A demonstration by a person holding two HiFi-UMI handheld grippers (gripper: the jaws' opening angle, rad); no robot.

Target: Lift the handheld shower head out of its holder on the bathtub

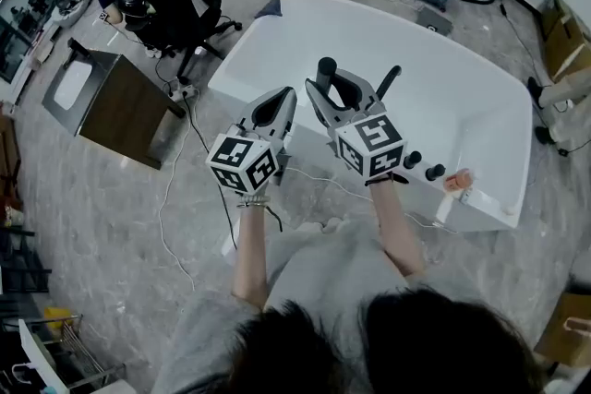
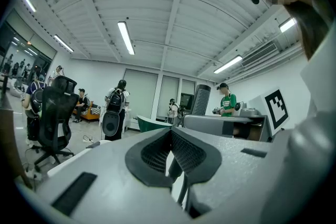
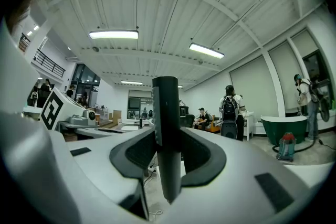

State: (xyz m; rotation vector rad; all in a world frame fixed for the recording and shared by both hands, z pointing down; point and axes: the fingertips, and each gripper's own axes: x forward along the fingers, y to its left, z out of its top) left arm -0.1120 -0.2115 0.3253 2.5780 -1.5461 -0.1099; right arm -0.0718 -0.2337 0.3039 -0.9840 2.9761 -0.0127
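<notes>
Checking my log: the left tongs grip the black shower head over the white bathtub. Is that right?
Not the left. The right tongs grip the black shower head over the white bathtub, as the right gripper view shows. The left tongs are shut on nothing.

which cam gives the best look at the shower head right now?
Right gripper view: the shower head stands upright, clamped in the jaws of the right gripper, dead centre. Head view shows only its dark ends poking out of that gripper over the bathtub. Left gripper view: at most a dark stub right of centre.
</notes>
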